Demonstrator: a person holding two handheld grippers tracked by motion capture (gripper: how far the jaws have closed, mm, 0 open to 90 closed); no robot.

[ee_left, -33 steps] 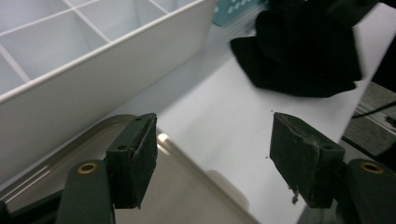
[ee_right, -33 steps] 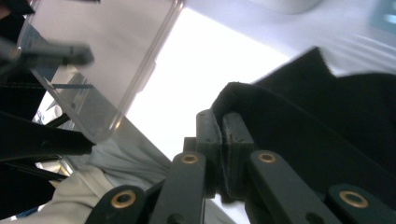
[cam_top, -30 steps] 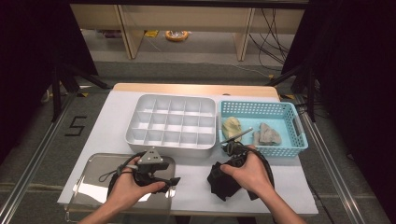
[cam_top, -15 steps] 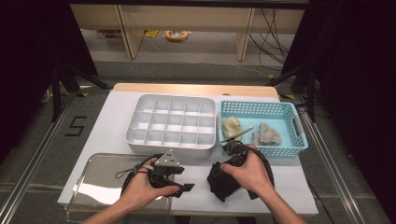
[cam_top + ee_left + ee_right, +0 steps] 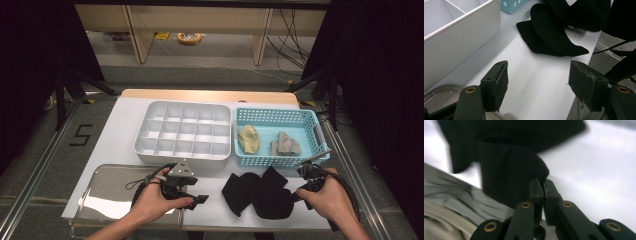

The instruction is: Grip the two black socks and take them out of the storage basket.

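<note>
The black cloth (image 5: 260,192) lies on the white table (image 5: 120,135) just in front of the blue basket (image 5: 305,120). The right gripper (image 5: 542,186) pinches its edge with jaws pressed together. The left gripper (image 5: 537,87), beside the cloth, has its jaws spread and empty.

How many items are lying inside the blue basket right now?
2. A yellow item lies in the left part of the blue basket, and a grey item lies to its right, near the middle. The basket's walls may hide something small.
</note>
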